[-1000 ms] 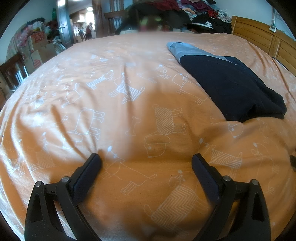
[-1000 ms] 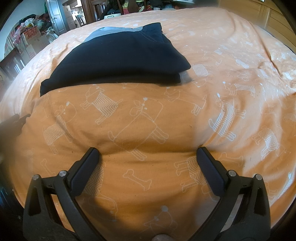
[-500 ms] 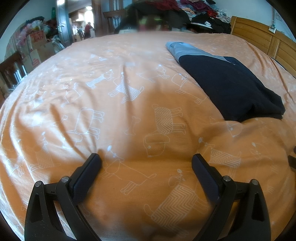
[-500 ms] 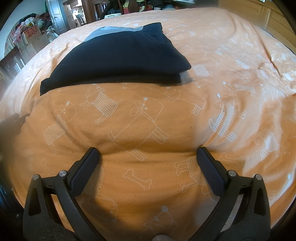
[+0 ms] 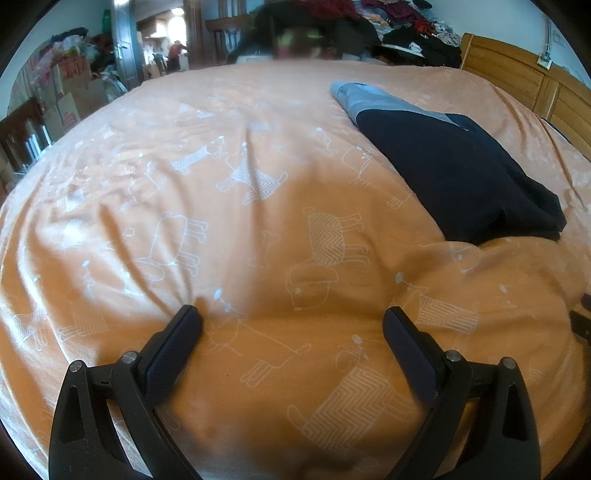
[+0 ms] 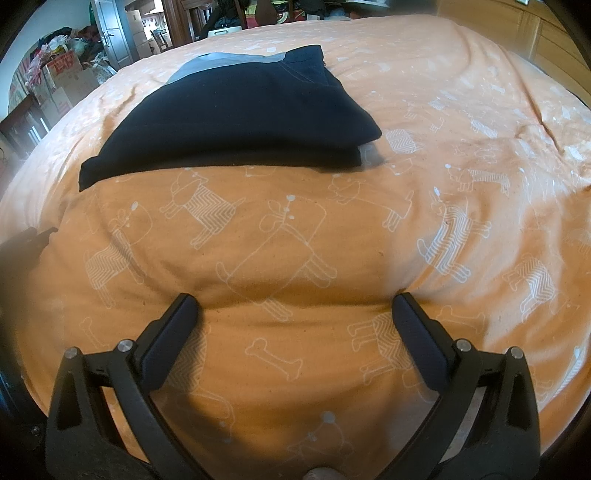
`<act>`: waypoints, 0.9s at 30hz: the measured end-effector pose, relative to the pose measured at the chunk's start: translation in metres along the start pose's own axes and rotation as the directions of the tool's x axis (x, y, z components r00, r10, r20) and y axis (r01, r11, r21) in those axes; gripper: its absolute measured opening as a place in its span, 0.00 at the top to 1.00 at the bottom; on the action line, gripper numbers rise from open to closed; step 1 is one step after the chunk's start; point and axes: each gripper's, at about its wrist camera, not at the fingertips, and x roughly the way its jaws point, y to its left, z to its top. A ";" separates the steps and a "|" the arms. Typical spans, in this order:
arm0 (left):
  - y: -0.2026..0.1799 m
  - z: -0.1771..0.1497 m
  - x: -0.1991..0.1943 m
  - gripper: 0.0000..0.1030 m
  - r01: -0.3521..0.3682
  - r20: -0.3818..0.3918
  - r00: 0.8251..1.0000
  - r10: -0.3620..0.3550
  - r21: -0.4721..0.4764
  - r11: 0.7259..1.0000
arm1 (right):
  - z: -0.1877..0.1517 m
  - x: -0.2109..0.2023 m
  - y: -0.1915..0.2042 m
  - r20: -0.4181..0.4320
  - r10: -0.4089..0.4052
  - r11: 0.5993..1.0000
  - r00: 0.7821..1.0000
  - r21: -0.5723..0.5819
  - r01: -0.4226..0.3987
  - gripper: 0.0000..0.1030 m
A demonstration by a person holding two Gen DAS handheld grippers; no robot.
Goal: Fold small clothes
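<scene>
Left wrist view: The left claw (image 5: 291, 325) rests low over the bed (image 5: 229, 229), fingers (image 5: 173, 350) spread wide apart with nothing between them. Both tips sit at or just above the orange cover, which is printed with white outline dogs and bones; whether they touch it cannot be told. The folded garment (image 5: 465, 177), dark navy with a grey-blue band at its far end, lies flat on the cover ahead and to the right, well apart from the claw. Its near corner shows a doubled edge. A wooden headboard (image 5: 517, 77) runs along the right edge of the bed. A heap of clothes (image 5: 399, 26) is piled beyond the far side. Cardboard boxes (image 5: 70, 92) stand at the left, near an open doorway. A dark part at the right edge of this view is too small to identify.

Right wrist view: The right claw (image 6: 295, 310) is likewise spread wide and holds nothing, its tips at the cover, where the fabric bunches into a shallow ridge between them. The garment (image 6: 236, 114) lies straight ahead, clear of the fingers, its layers stacked with the grey-blue band at the far edge and a stitched seam visible near the upper right corner. The bed (image 6: 461, 110) shows creases to the right of the garment. Boxes (image 6: 62, 77) and the doorway appear at upper left.
</scene>
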 end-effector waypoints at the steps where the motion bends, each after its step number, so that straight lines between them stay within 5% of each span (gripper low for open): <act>1: 0.000 0.001 0.000 0.03 0.003 -0.006 1.000 -0.003 -0.001 1.000 | 0.000 0.000 0.000 0.000 0.000 1.000 1.000 0.000 0.000 0.00; 13: 0.005 0.007 0.001 0.00 0.038 -0.083 0.996 -0.037 0.008 0.999 | 0.003 0.000 -0.001 -0.006 -0.002 1.000 1.000 -0.004 0.002 0.00; 27: 0.002 0.007 0.006 0.00 0.027 -0.071 0.997 -0.026 0.015 1.000 | 0.004 0.004 -0.002 -0.009 0.010 1.000 1.000 -0.007 -0.010 0.00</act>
